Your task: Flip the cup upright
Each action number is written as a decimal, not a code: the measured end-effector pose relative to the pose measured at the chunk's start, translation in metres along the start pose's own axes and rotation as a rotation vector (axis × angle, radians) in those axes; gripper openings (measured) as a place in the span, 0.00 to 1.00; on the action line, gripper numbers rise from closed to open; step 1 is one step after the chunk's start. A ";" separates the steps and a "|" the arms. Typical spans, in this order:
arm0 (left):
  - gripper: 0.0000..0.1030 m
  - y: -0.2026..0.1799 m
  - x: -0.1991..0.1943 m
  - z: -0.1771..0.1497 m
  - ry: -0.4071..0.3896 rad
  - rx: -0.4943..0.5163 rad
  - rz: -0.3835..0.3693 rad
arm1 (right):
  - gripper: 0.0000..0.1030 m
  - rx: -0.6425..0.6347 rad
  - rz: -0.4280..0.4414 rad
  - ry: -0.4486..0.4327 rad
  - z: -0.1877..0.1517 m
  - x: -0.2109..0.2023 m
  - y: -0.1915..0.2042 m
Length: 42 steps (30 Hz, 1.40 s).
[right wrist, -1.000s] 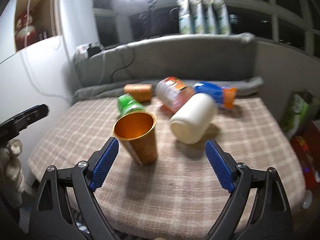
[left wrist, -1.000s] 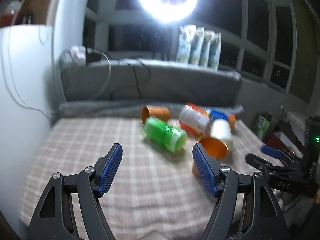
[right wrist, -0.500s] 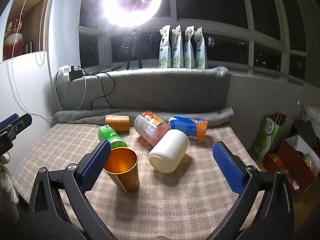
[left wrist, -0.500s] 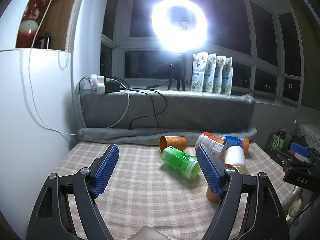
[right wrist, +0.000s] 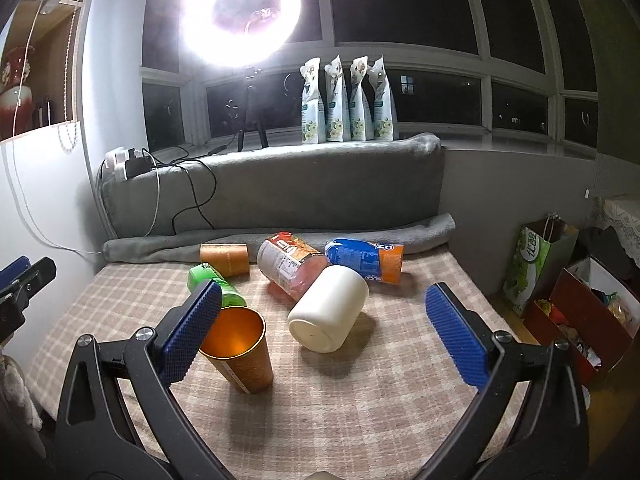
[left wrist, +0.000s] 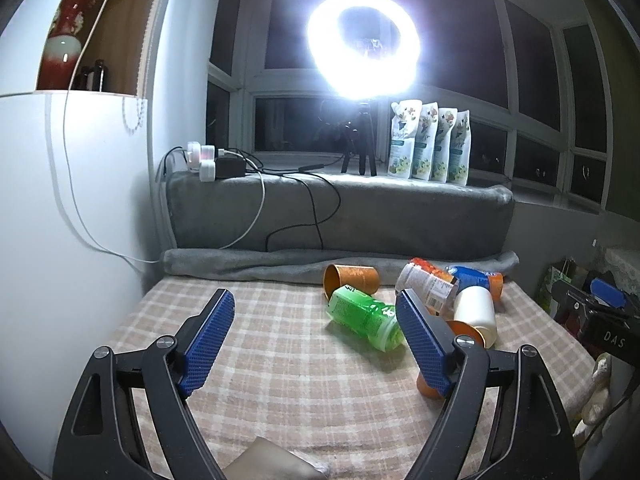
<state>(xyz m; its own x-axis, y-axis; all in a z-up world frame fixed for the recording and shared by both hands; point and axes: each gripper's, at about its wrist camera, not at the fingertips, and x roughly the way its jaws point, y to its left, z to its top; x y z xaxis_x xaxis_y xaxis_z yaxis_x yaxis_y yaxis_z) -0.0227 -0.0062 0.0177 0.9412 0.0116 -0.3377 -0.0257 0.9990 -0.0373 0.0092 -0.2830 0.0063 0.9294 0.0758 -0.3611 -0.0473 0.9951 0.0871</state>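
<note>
Orange cup [right wrist: 240, 350] stands upright — mouth up, nothing inside.

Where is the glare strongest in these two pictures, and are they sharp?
Left wrist view: the round white ring light blows out the top centre; the green plastic bottle stays sharp. Right wrist view: the same lamp glares at upper left; the upright orange metal cup casts a soft shadow toward the camera.

Cup [right wrist: 240, 344] looks like glossy metal inside; white tub [right wrist: 328, 314] matt smooth plastic; checked cloth [right wrist: 360, 400] woven; gripper pads [right wrist: 192, 332] ribbed.
</note>
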 end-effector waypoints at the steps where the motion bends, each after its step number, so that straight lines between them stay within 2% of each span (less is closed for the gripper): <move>1: 0.81 -0.001 0.000 -0.001 0.002 0.004 -0.001 | 1.00 -0.001 -0.002 -0.002 0.000 0.000 0.000; 42: 0.81 -0.003 -0.008 0.002 -0.013 0.005 0.007 | 1.00 -0.016 -0.006 -0.027 0.007 -0.008 0.003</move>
<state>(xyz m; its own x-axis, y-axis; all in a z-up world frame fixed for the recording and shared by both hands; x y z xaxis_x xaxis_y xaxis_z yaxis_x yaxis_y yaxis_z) -0.0293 -0.0093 0.0226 0.9452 0.0188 -0.3259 -0.0303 0.9991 -0.0301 0.0040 -0.2811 0.0157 0.9392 0.0683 -0.3364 -0.0472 0.9964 0.0705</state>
